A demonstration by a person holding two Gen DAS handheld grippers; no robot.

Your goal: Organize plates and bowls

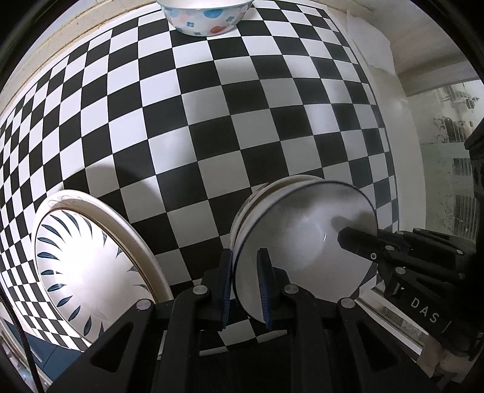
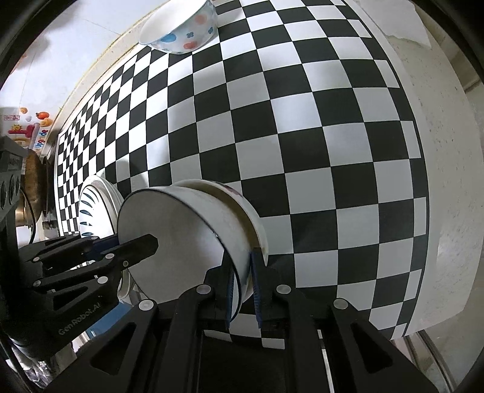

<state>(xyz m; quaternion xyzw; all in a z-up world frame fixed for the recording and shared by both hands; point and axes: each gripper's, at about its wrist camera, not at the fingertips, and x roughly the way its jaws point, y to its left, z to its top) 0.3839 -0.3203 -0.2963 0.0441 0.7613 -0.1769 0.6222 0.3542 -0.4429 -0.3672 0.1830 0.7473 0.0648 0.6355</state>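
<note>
plate stack [image 1: 90, 272] left, floral bowl [image 1: 205, 18] far, checkered cloth [image 1: 211, 121] open between

Glossy glazed white bowl [image 1: 305, 235], smooth checkered tablecloth [image 1: 211, 136], matt black plastic left claw [image 1: 245, 287] with ribbed blue pads [image 1: 263, 284].

Bright overhead light, soft shadows, strong fisheye edge distortion.

I see a table with a black and white checkered cloth [image 1: 211, 127]. A pale wall [image 2: 24, 69] runs behind it, with bright fruit stickers [image 2: 27, 127]. A speckled whitish surface [image 2: 447, 169] shows on my right.
</note>
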